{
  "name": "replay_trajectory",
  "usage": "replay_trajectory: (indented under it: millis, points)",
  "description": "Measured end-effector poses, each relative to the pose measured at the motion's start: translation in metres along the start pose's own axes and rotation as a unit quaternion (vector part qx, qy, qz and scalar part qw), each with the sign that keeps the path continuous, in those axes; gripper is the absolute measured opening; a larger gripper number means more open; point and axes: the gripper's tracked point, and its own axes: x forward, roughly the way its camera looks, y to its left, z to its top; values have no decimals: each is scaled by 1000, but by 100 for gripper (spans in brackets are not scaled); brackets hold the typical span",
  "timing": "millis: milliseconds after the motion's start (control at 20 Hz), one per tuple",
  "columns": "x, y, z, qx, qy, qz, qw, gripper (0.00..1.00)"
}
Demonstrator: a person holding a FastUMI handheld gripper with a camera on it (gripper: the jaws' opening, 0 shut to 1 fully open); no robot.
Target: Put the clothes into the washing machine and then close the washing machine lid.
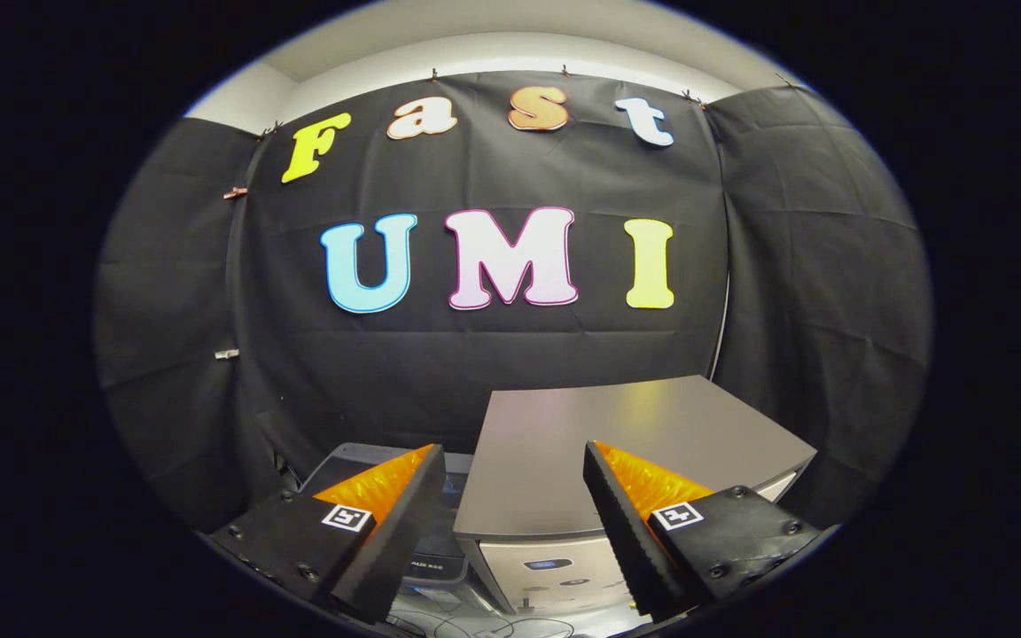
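The washing machine (617, 443) is a grey box with a flat top, standing ahead of and below my fingers against the black cloth wall. Its front panel (555, 567) with small controls shows between my fingers. My gripper (510, 461) is open, held above the machine's near edge with nothing between the fingers. The right finger (635, 523) overlaps the machine's front right part. No clothes are in sight.
A dark low appliance or bin (369, 461) sits left of the washing machine, partly hidden behind my left finger (386, 532). Thin cables (475, 625) lie on the surface below the fingers. Black cloth walls close in behind and on both sides.
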Motion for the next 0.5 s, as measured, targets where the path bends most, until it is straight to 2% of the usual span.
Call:
replay_trajectory:
  millis: [500]
  points:
    - [3,-8,-4,-6,5,-18,1000,99]
